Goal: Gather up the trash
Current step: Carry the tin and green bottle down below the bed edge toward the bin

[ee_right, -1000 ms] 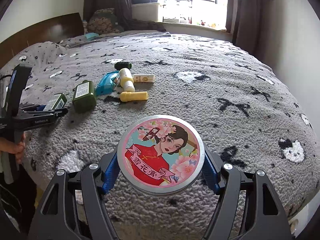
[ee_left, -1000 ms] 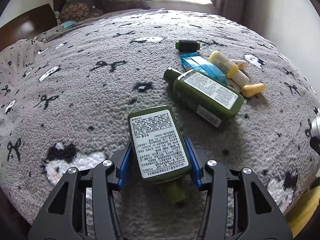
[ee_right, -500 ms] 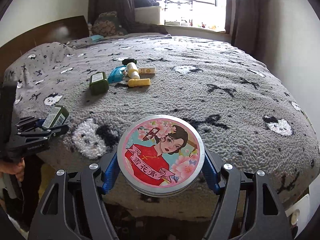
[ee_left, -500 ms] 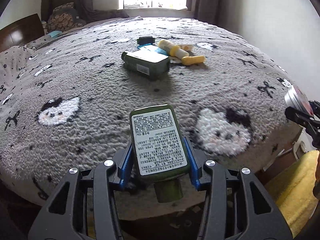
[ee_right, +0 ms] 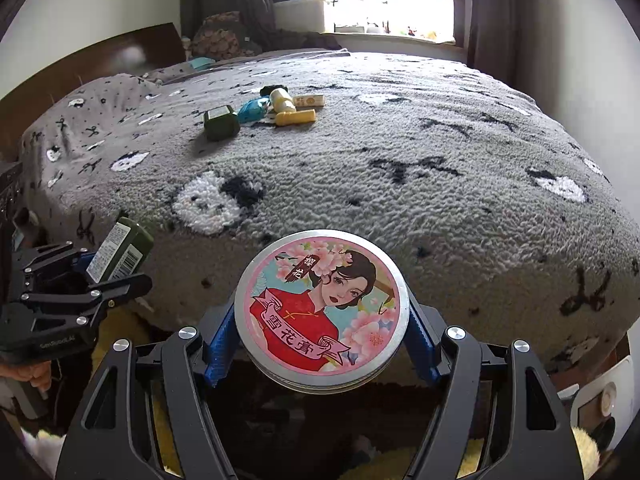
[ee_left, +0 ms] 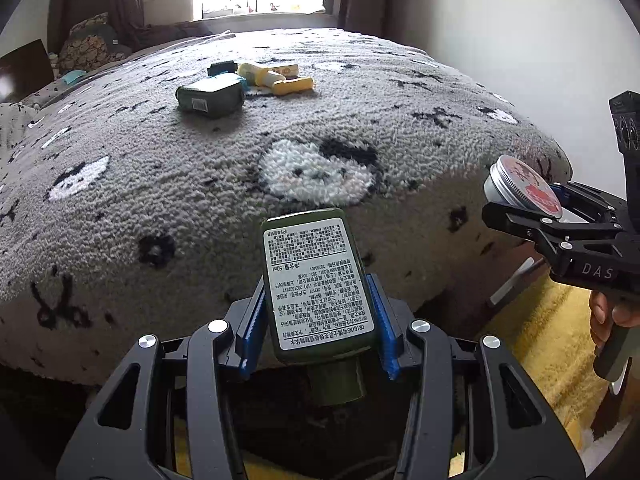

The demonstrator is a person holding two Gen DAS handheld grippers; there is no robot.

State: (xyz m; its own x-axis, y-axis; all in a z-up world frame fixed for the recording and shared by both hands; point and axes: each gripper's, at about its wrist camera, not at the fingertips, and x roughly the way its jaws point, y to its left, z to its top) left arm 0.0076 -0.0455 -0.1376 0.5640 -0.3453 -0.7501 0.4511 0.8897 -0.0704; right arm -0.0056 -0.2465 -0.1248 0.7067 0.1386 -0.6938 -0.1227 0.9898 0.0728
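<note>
My left gripper (ee_left: 316, 312) is shut on a small green bottle (ee_left: 316, 280) with a white label, held off the near edge of the bed; it also shows in the right wrist view (ee_right: 120, 256). My right gripper (ee_right: 320, 328) is shut on a round metal tin (ee_right: 322, 304) with a picture of a woman on its lid, also seen in the left wrist view (ee_left: 524, 188). On the grey bedspread (ee_right: 400, 184) lie a second green bottle (ee_right: 220, 122), a blue packet (ee_right: 252, 110), a yellow tube (ee_right: 296, 116) and other small items.
The bed edge is right in front of both grippers. A yellow rug (ee_left: 552, 344) lies on the floor below. A headboard (ee_right: 100, 60) is at the left, pillows and a window at the far end, a wall on the right.
Both grippers have drawn back from over the bed to beyond its near edge, each still holding its object. The trash pile is now farther away.
</note>
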